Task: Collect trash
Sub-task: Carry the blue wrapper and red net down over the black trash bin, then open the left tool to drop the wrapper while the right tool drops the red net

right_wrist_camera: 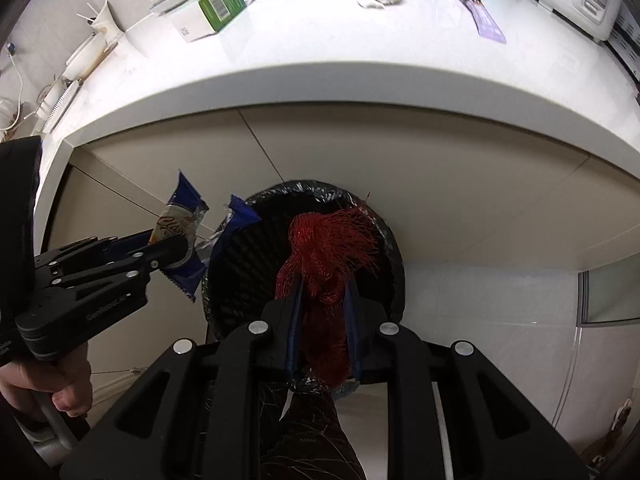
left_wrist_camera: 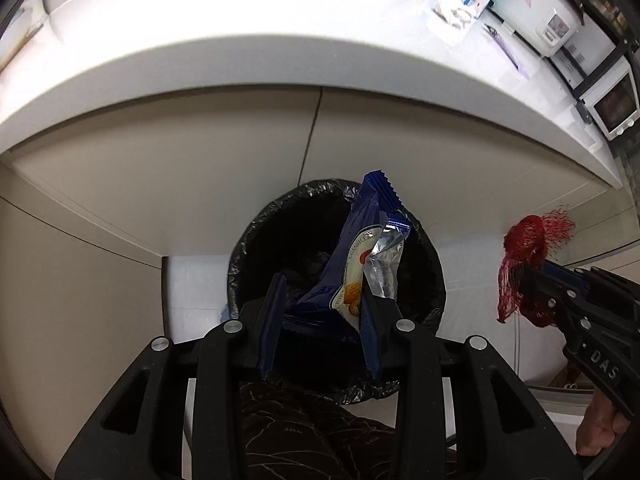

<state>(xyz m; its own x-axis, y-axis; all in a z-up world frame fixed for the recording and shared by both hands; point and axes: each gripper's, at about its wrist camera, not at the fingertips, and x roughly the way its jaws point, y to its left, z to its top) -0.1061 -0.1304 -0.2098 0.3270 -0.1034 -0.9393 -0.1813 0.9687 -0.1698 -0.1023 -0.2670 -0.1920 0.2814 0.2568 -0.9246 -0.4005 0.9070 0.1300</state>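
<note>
Above the black-lined bin (left_wrist_camera: 336,292), the left tool (left_wrist_camera: 320,312) pinches a blue snack wrapper (left_wrist_camera: 352,264) and the right tool (right_wrist_camera: 324,312) pinches red mesh netting (right_wrist_camera: 324,252). Behind the bin, beige cabinet doors (left_wrist_camera: 240,168) stand under the white bench (left_wrist_camera: 280,60), which carries a green box (right_wrist_camera: 216,8) and a rice cooker (left_wrist_camera: 536,12).

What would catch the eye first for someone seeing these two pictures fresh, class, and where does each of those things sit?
Brightest is the red mesh bag, bunched between the fingers of the right gripper above the bin, which is lined with a black bag. Next comes the blue snack wrapper, clamped in the left gripper over the same bin. Behind both runs the white counter, scattered with boxes and crumpled paper.
</note>
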